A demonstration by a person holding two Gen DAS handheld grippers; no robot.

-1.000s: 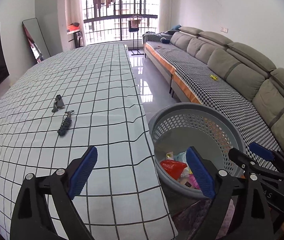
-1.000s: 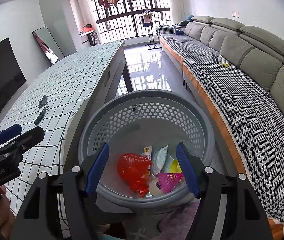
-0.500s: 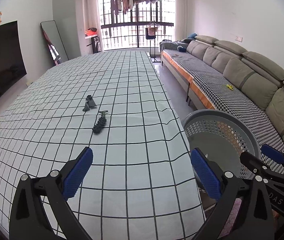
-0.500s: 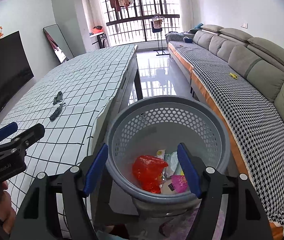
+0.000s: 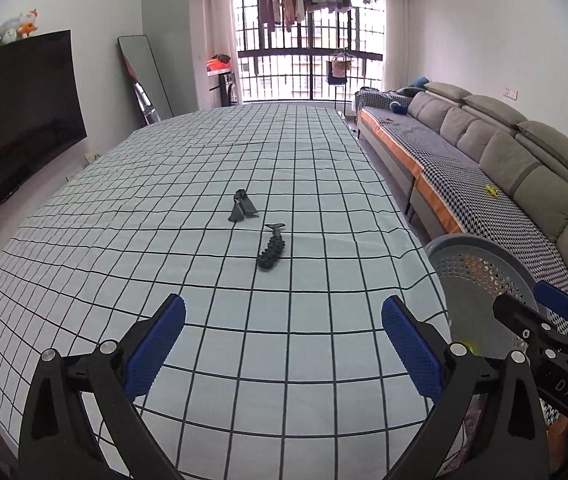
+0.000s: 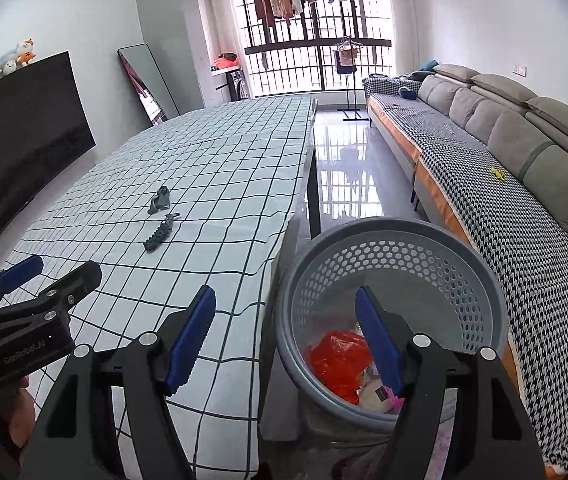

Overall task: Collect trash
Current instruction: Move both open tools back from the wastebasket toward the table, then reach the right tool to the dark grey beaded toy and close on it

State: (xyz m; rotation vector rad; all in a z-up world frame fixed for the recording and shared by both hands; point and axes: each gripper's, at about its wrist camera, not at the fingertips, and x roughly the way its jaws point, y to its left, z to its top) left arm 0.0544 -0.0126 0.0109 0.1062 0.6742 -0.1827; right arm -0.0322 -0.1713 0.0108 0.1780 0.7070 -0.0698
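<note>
1. Trash left on the worktop (image 5: 123,208): a dark knobbly piece (image 5: 271,249) and, just beyond it at 11 o'clock, a flat grey scrap (image 5: 241,212), apart from each other.
2. Left gripper (image 5: 284,344) hangs wide open and empty, the knobbly piece at 12 o'clock; I'd straddle its long body crosswise.
3. Right gripper (image 6: 286,340) is open, empty, over the basket (image 6: 480,280) rim.
4. Basket stands off the worktop's right edge, at 3 o'clock; bare cloth between gives free passage.
</note>
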